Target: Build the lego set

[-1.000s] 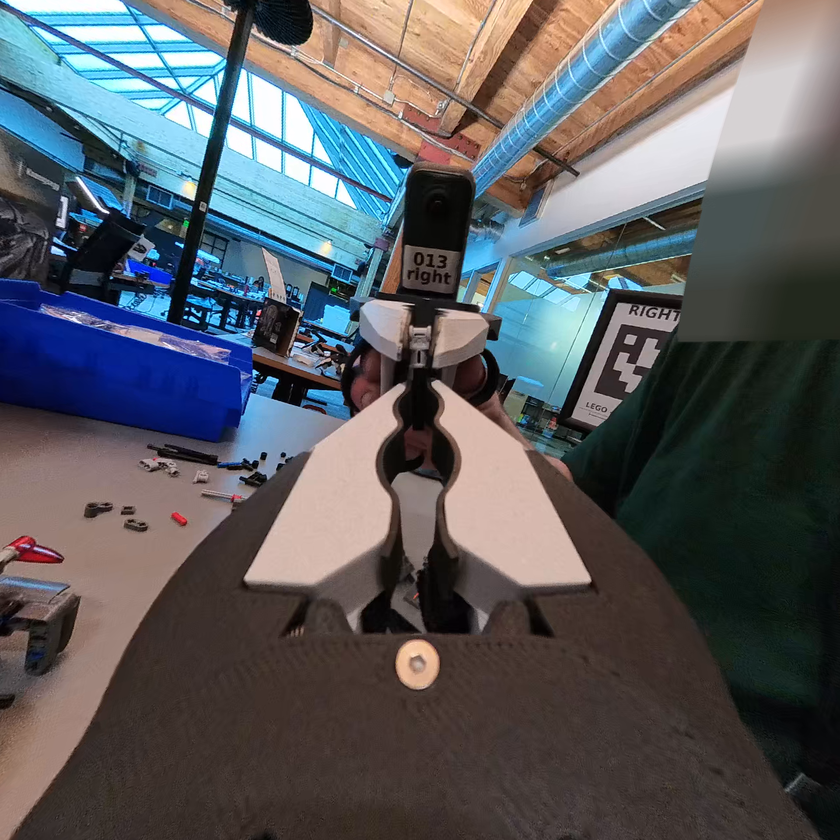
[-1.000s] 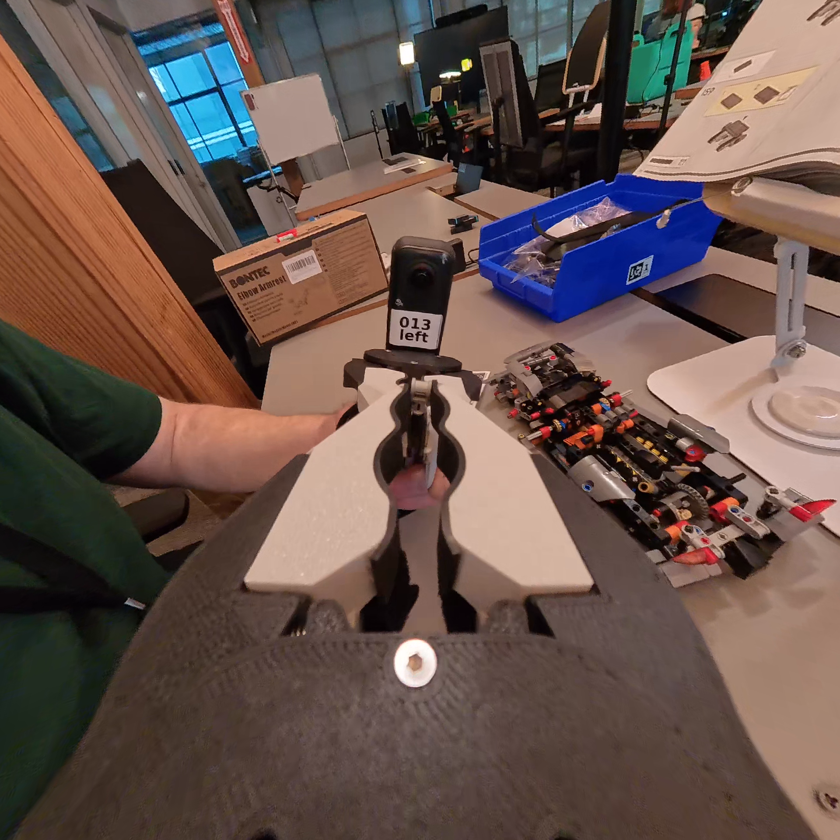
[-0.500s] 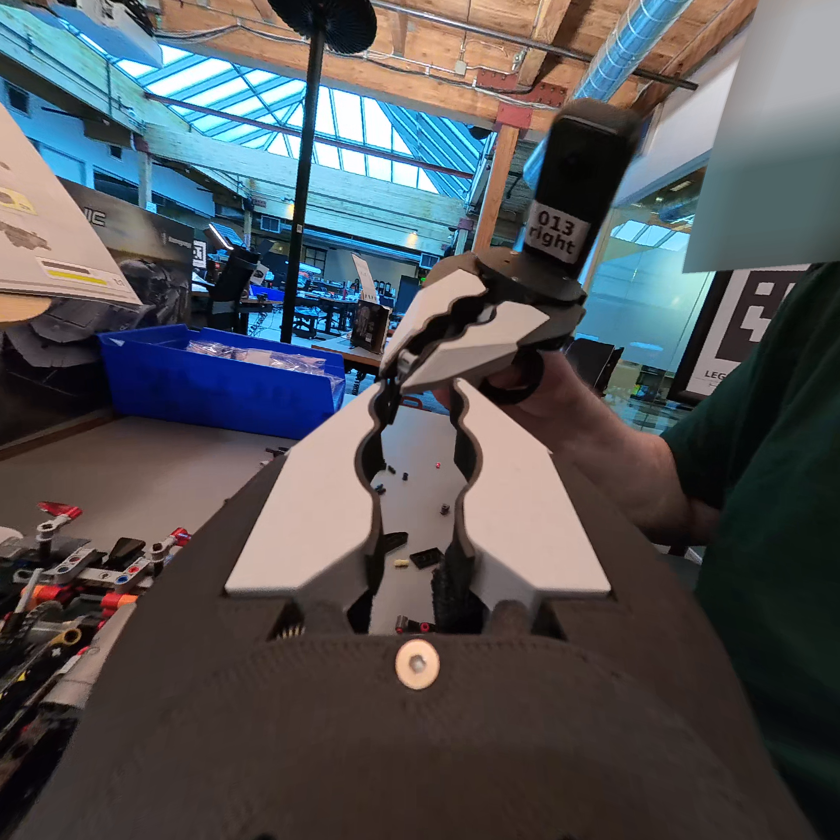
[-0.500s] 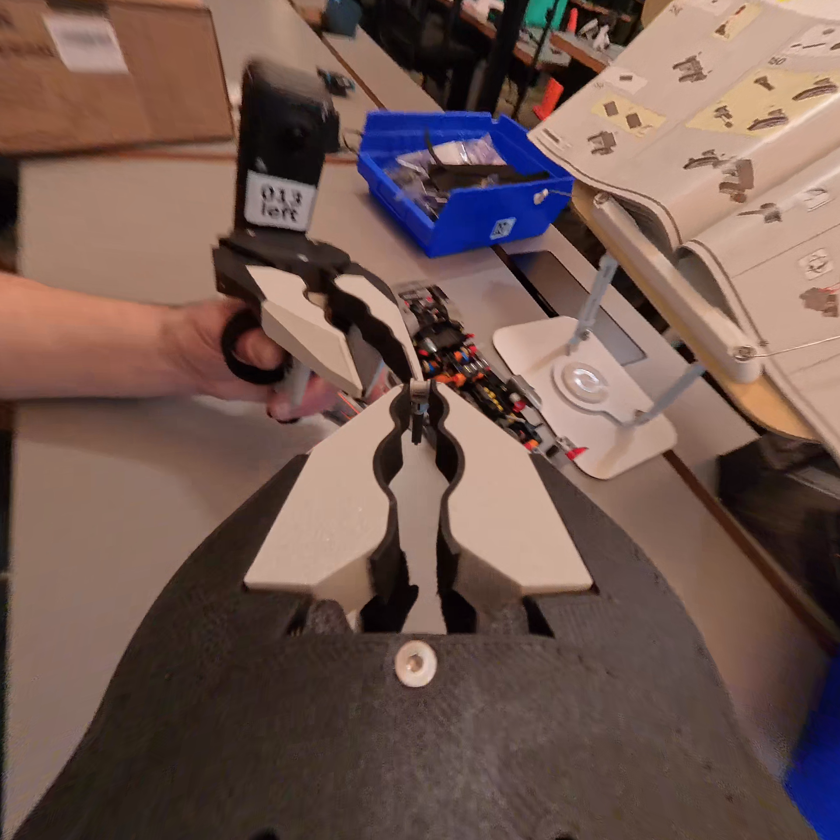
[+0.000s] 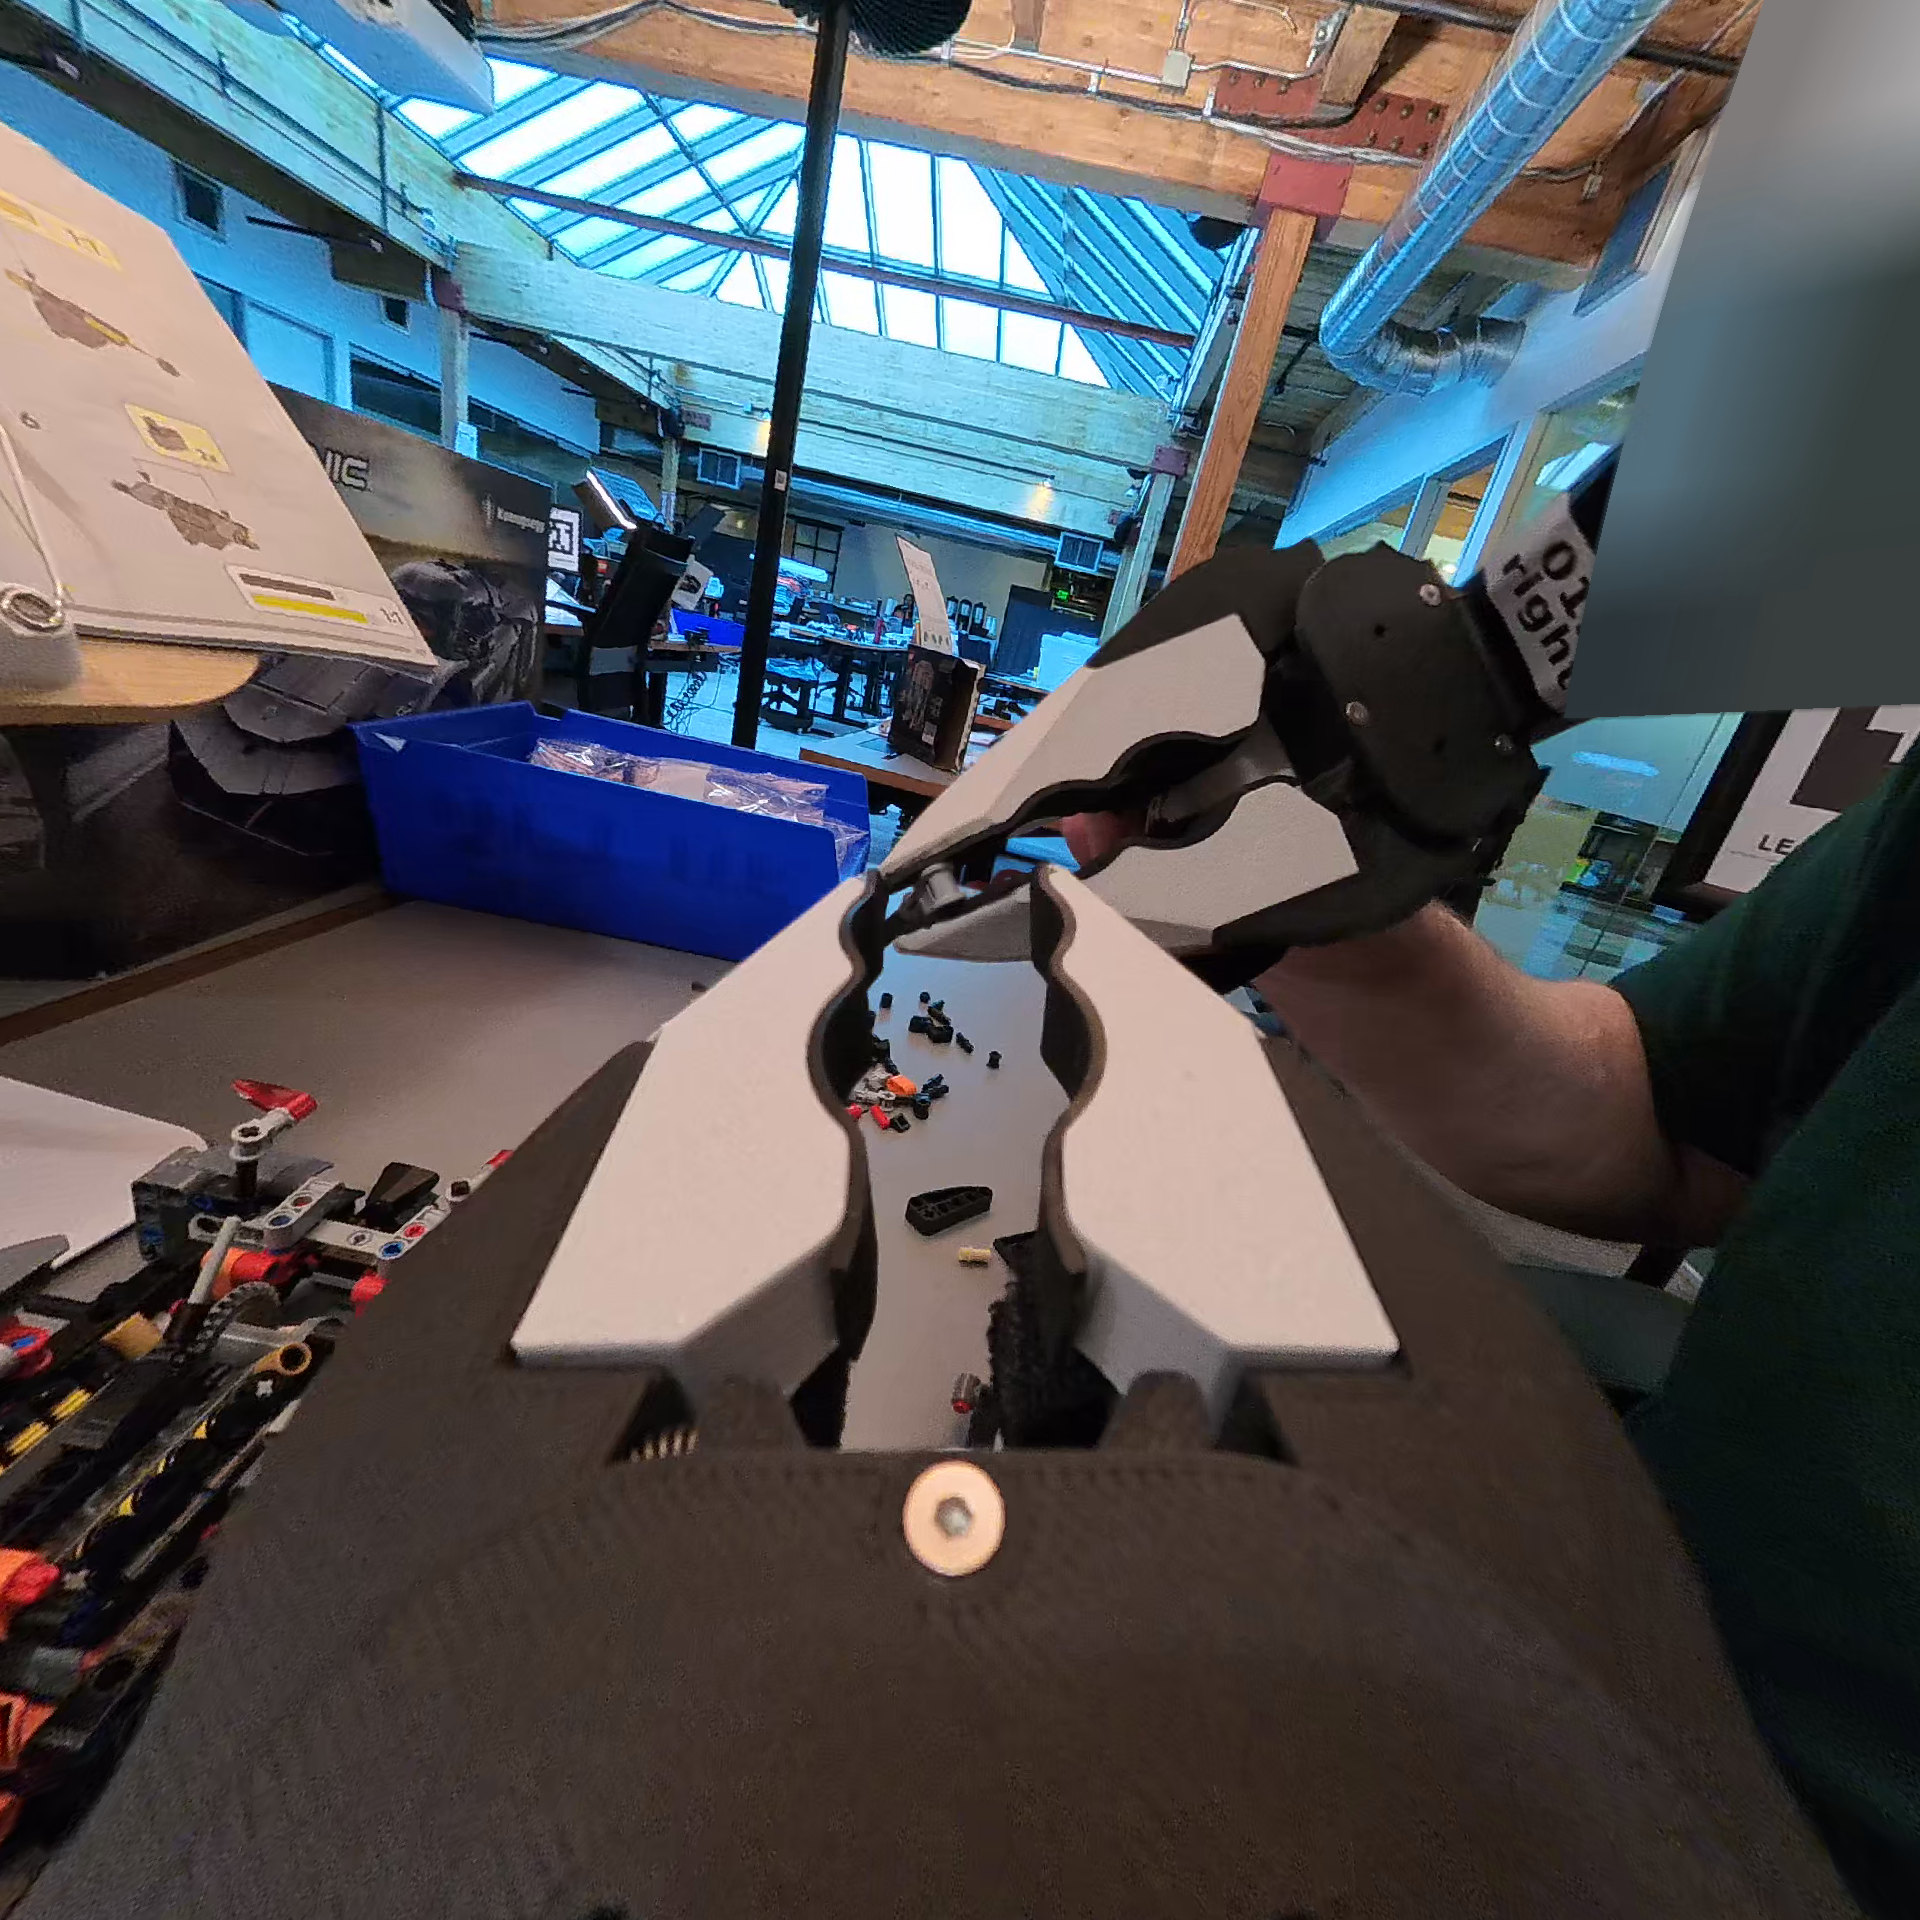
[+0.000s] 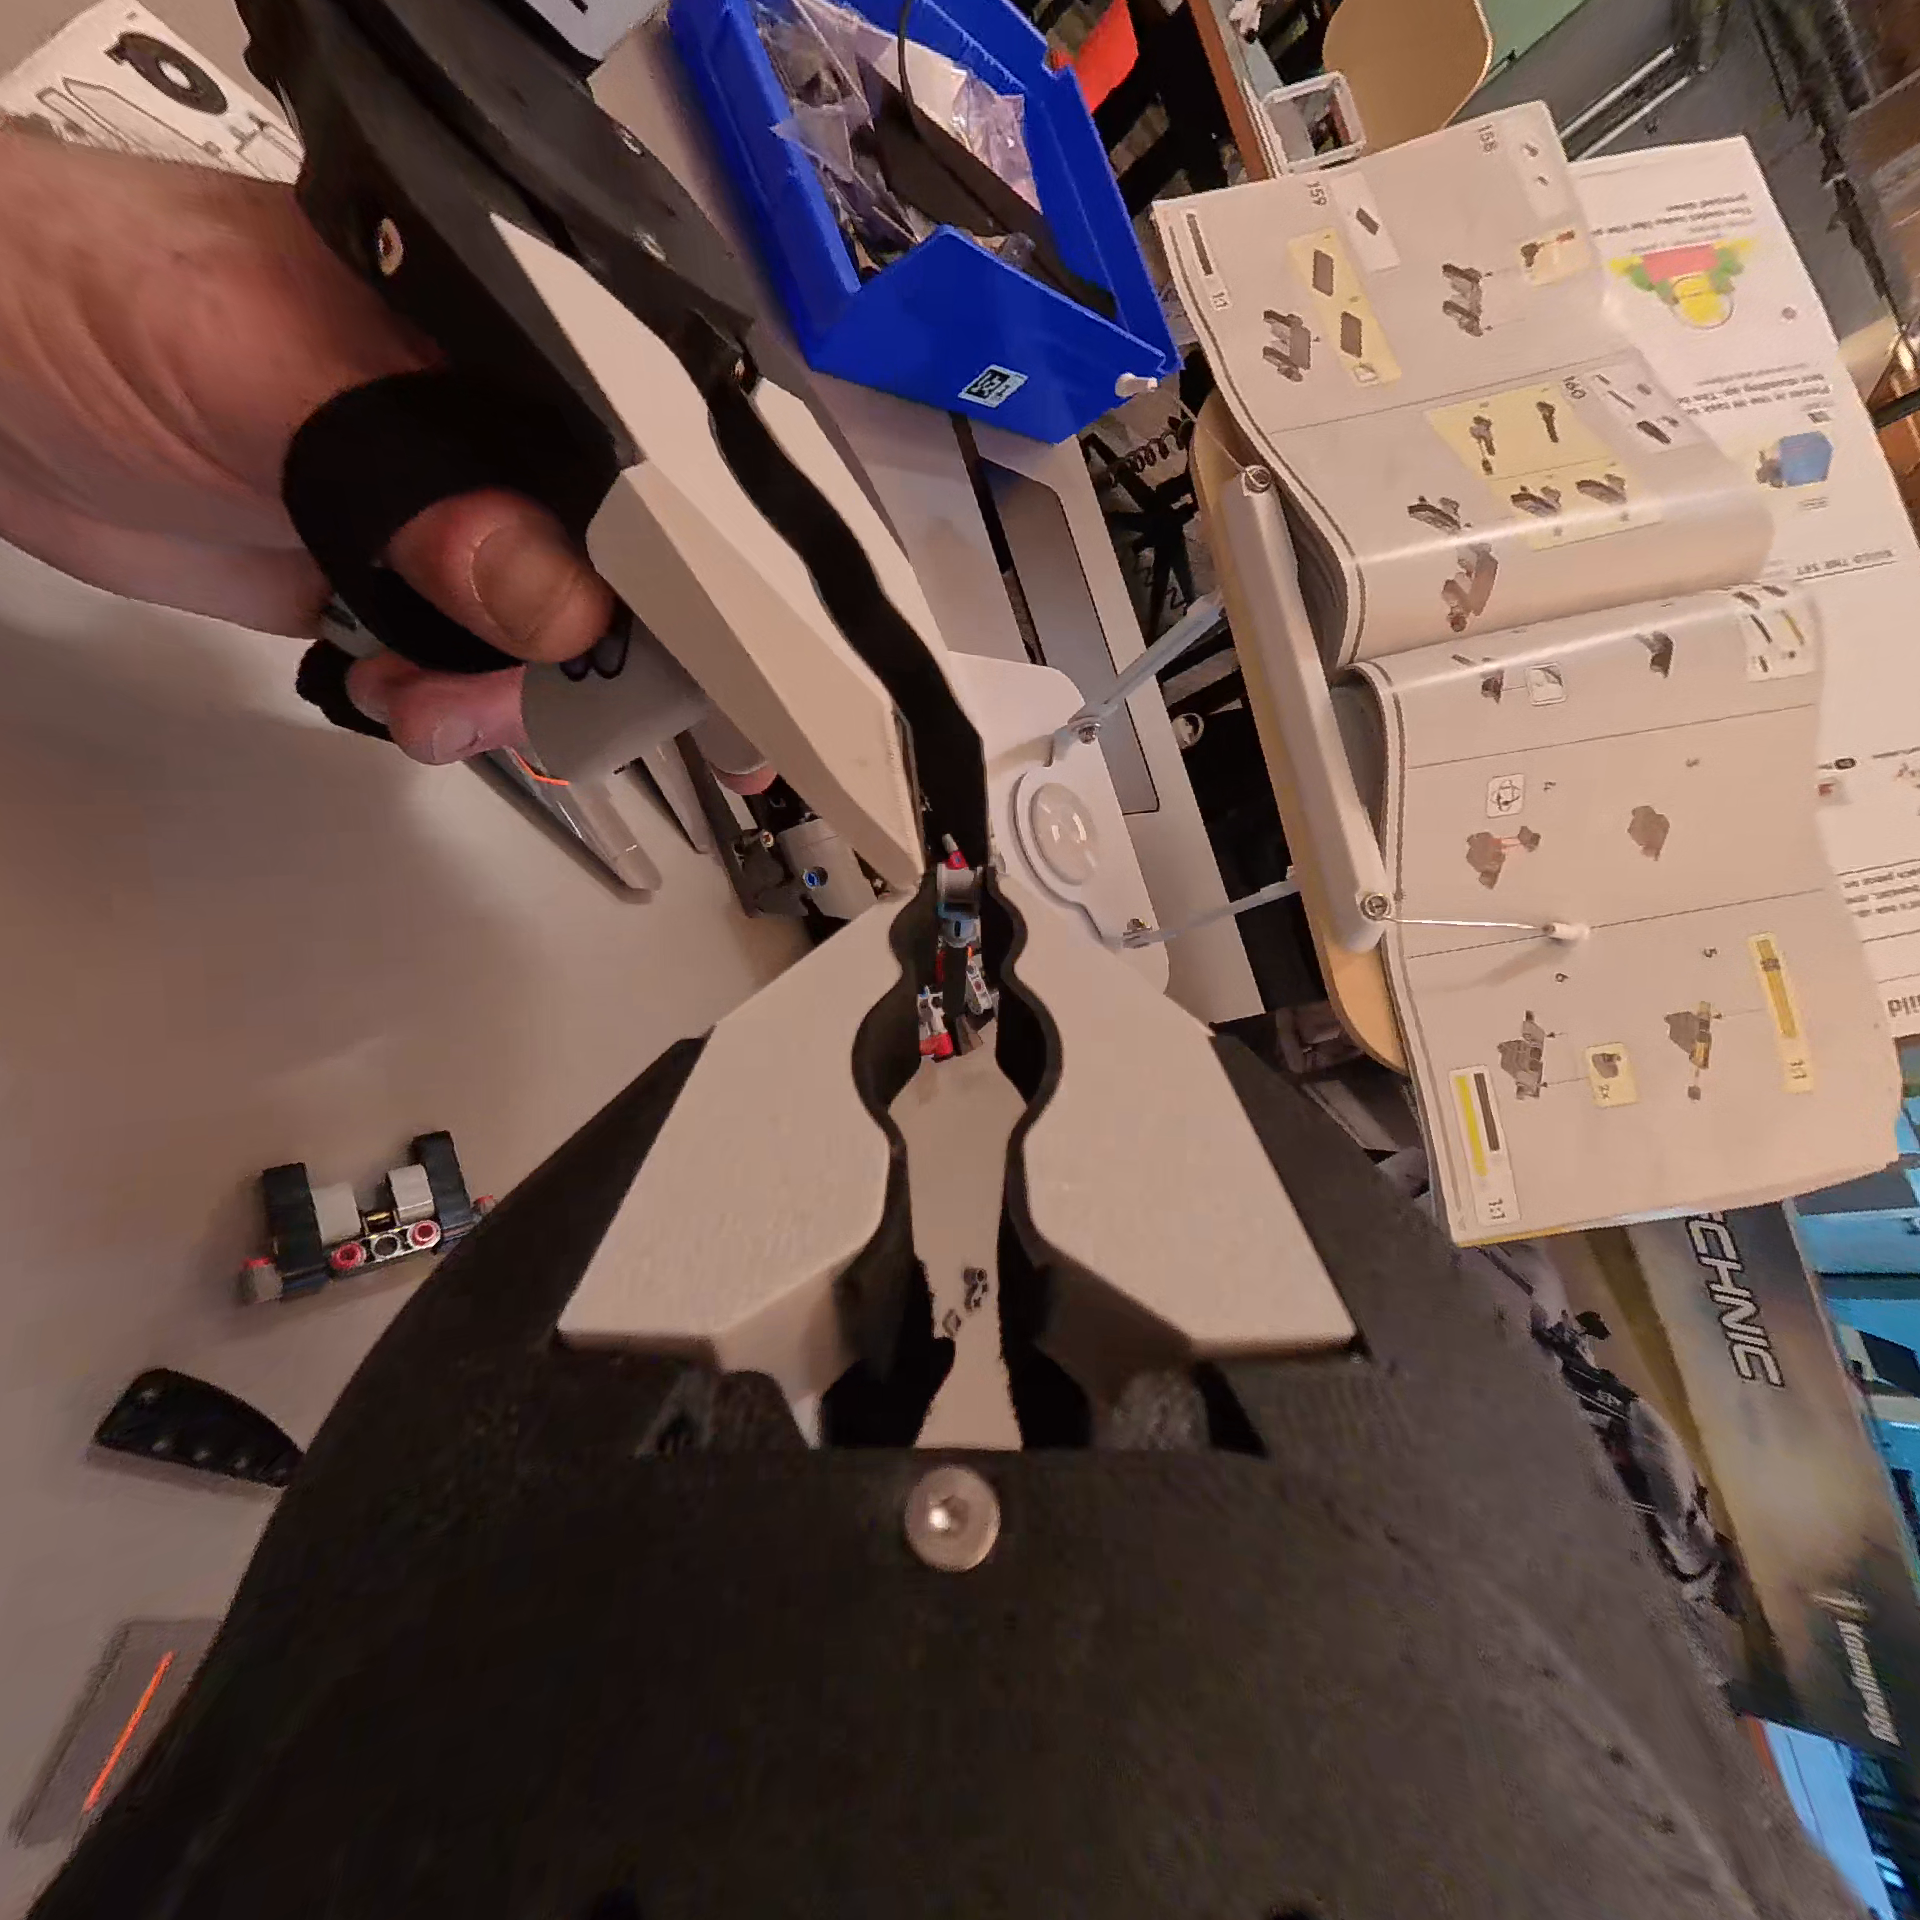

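Above a grey table [image 5: 395,1023] in a skylit workshop, the left gripper [image 5: 951,894], jaws parted, meets the right gripper [image 6: 954,902], closed on a small grey Lego piece [image 6: 954,888], with loose Lego parts [image 5: 914,1091] beyond, the part-built Lego model [image 5: 156,1309] left, and a blue bin [image 5: 613,831] far.

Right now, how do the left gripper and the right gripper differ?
The left gripper is open, its fingers wide apart; the right gripper's fingers are nearly together. The left gripper holds nothing, while the right gripper is shut on a small grey lego piece. Both have pale fingers on black bodies, tips close together.
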Motion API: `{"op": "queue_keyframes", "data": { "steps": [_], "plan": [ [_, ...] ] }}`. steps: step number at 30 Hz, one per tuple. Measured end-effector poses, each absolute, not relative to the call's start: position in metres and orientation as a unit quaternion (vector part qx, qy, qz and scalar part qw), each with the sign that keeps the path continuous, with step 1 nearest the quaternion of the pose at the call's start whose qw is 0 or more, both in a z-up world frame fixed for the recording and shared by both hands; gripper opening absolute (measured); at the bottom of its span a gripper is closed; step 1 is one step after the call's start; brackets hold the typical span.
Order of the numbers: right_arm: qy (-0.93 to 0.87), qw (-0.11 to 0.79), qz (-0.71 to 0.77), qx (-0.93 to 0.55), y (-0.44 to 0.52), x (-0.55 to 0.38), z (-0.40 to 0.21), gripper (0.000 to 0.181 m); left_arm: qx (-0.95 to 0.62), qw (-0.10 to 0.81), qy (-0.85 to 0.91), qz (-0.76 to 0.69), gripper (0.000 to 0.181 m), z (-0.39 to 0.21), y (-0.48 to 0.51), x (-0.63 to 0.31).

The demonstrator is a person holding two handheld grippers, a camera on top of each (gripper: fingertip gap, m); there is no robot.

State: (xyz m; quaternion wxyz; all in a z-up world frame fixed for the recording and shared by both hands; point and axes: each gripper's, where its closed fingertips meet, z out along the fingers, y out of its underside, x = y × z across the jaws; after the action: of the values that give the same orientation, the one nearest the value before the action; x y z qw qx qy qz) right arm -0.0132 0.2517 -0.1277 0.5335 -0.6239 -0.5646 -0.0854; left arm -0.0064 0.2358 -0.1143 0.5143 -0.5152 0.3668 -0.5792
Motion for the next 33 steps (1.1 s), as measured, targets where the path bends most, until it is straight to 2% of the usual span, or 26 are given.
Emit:
{"op": "queue_keyframes", "data": {
  "steps": [11, 20, 24, 27, 33],
  "plan": [
    [-0.594, 0.529, -0.213, -0.568, 0.257, -0.015, -0.132, 0.006, -0.539, 0.478, 0.333, -0.608, 0.016, -0.121, 0.244, -0.008],
    [-0.583, 0.527, -0.255, -0.563, 0.266, -0.019, -0.142, 0.006, -0.582, 0.447, 0.298, -0.61, 0.014, -0.137, 0.255, -0.008],
    [-0.591, 0.526, -0.251, -0.558, 0.267, -0.023, -0.145, 0.005, -0.588, 0.47, 0.308, -0.582, 0.004, -0.139, 0.258, -0.012],
    [-0.585, 0.517, -0.226, -0.583, 0.268, -0.024, -0.148, 0.009, -0.596, 0.471, 0.306, -0.575, 0.004, -0.142, 0.262, -0.014],
    [-0.564, 0.515, -0.165, -0.624, 0.265, -0.014, -0.14, 0.019, -0.586, 0.43, 0.272, -0.631, 0.004, -0.139, 0.267, -0.025]
  ]
}}
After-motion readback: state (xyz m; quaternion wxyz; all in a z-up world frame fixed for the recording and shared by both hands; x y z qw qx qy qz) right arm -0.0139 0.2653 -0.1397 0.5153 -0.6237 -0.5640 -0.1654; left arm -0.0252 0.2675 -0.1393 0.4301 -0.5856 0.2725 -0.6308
